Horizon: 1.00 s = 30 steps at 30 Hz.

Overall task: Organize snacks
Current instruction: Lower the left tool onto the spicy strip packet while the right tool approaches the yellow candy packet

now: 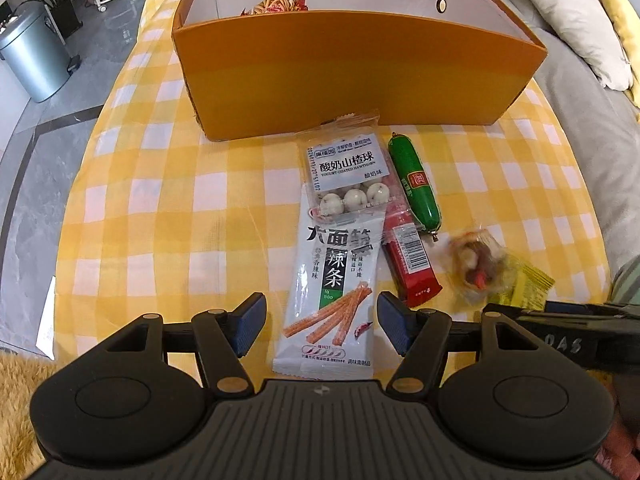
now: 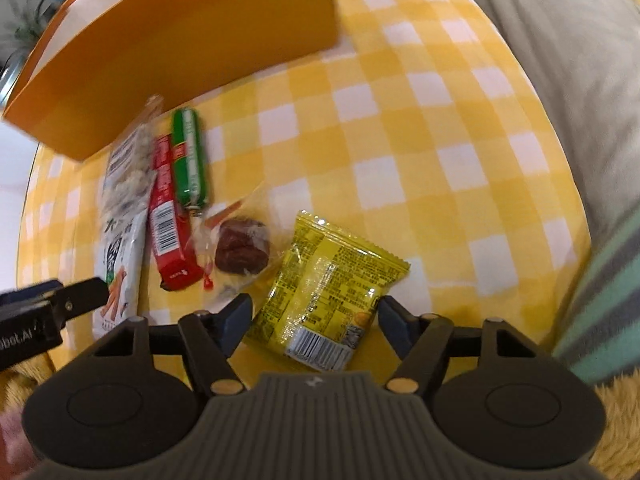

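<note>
Snacks lie on the yellow checked cloth in front of an orange box. My left gripper is open, its pads either side of the near end of a white spicy-strip packet. A hawthorn-ball packet lies across its far end. A green sausage, a red bar and a clear-wrapped brown sweet lie to the right. My right gripper is open around the near end of a yellow packet. The sweet, red bar and sausage lie to its left.
The orange box holds a snack bag at its back. A grey sofa with cushions lies right of the table. A metal bin and plant stand on the floor to the left. A furry yellow rug lies near.
</note>
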### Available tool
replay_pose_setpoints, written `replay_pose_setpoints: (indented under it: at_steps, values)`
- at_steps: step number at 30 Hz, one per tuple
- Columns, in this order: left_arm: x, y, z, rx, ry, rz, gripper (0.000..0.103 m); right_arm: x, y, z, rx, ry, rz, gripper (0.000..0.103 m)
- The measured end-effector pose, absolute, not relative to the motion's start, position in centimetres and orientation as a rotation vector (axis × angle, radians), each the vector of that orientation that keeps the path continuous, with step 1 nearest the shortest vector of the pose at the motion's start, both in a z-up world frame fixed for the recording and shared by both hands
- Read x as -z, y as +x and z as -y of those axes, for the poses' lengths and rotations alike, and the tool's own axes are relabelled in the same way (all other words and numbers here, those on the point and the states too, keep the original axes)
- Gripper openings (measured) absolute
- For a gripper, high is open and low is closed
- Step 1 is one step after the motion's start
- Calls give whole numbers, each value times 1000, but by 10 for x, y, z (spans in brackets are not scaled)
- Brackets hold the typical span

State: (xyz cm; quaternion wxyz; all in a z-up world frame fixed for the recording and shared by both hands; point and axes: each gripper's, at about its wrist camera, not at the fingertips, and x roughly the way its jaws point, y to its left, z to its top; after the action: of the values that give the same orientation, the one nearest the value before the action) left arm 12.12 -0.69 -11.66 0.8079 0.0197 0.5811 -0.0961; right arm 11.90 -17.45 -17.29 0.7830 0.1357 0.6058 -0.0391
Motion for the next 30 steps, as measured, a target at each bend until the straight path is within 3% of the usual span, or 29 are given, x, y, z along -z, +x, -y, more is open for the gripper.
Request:
replay_pose_setpoints:
  at_steps: [4,14,21,26,30]
  values:
    - [121,123,8,209,41,-1251,75,172,122,162,29,202,-1290,59]
    - [137,132,17,215,68,-1266,78,173,122,163,40,160,-1307,65]
    - [148,135,26,211,118,-1254,76,170,118,158,32,98,-1306,62]
    - [149,132,30,219,151,-1242,62,168,115,157,36,77,-1302,57]
    - [146,130,29,228,162,-1238,56,167,114,154,29,57,-1302,55]
